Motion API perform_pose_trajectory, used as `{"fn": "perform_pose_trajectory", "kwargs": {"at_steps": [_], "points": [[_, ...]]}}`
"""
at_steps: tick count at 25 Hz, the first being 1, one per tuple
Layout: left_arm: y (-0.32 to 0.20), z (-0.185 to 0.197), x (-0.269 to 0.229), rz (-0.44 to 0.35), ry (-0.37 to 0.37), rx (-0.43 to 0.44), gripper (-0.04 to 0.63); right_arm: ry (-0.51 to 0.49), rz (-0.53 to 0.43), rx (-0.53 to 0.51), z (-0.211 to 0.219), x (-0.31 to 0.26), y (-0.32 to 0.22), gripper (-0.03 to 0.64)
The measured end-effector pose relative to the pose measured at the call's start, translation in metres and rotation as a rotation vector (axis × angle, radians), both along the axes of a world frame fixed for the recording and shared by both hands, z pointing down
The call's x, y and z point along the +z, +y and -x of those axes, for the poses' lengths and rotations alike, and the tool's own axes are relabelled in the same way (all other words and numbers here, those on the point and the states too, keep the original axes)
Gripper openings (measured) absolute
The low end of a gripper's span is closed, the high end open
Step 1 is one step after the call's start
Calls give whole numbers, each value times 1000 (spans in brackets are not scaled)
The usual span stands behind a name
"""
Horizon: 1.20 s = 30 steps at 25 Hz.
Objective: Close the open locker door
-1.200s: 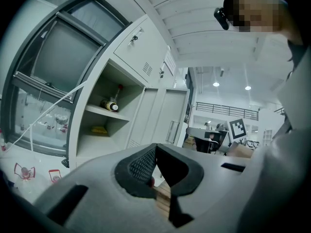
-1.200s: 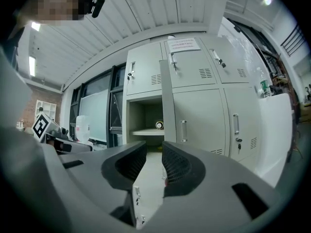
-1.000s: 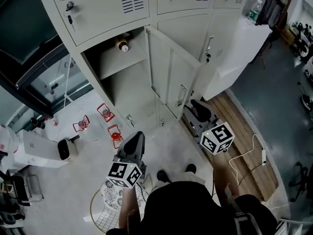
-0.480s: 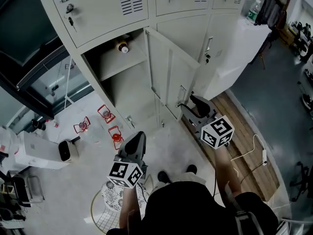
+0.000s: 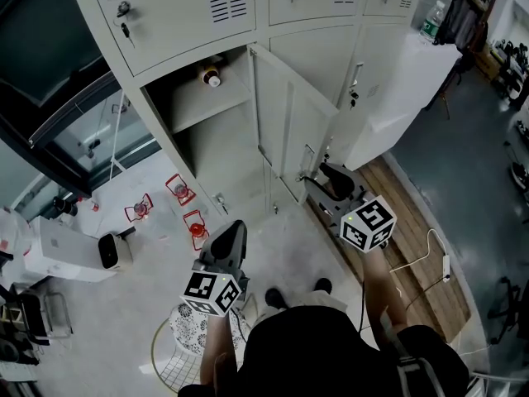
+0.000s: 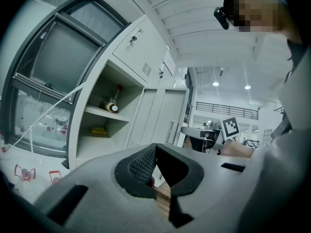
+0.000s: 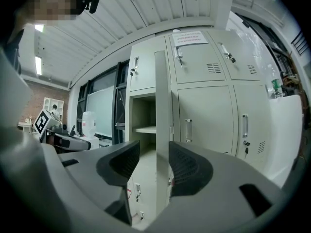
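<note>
The grey locker [image 5: 186, 23] has one door [image 5: 289, 122] swung out towards me, and its thin edge [image 7: 163, 106] stands upright straight ahead in the right gripper view. My right gripper [image 5: 321, 182] hovers just by the door's handle [image 5: 307, 162]. Its jaws have just been opening wide and then closing a little, and they touch nothing. The door edge shows between them further off. My left gripper [image 5: 230, 234] hangs low over the floor, shut and empty [image 6: 155, 152]. A bottle [image 5: 209, 75] lies on the open compartment's shelf.
Red wire stands [image 5: 178, 190] and a white appliance [image 5: 62, 251] sit on the floor at left. A patterned stool [image 5: 186, 329] is under my left arm. A wooden platform [image 5: 405, 213] with a white cable [image 5: 421, 259] lies at right, beside a white cabinet [image 5: 405, 81].
My right gripper has edged up towards the door handle and its jaws stand wider apart than a second ago. The left gripper and the door have not moved.
</note>
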<state>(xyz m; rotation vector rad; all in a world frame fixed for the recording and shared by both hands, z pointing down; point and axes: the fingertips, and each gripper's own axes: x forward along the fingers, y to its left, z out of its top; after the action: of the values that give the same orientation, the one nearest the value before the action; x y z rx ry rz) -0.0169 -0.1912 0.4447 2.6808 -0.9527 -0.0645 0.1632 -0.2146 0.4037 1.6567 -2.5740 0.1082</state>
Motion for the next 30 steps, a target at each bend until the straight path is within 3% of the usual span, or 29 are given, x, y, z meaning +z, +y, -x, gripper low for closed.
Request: {"fn": "perform_pose_trajectory", "kwargs": {"at_steps": [30], "points": [[3,44,1,-5,-6,-97,18,28,-16,-201,82,-5,-2,140]]}}
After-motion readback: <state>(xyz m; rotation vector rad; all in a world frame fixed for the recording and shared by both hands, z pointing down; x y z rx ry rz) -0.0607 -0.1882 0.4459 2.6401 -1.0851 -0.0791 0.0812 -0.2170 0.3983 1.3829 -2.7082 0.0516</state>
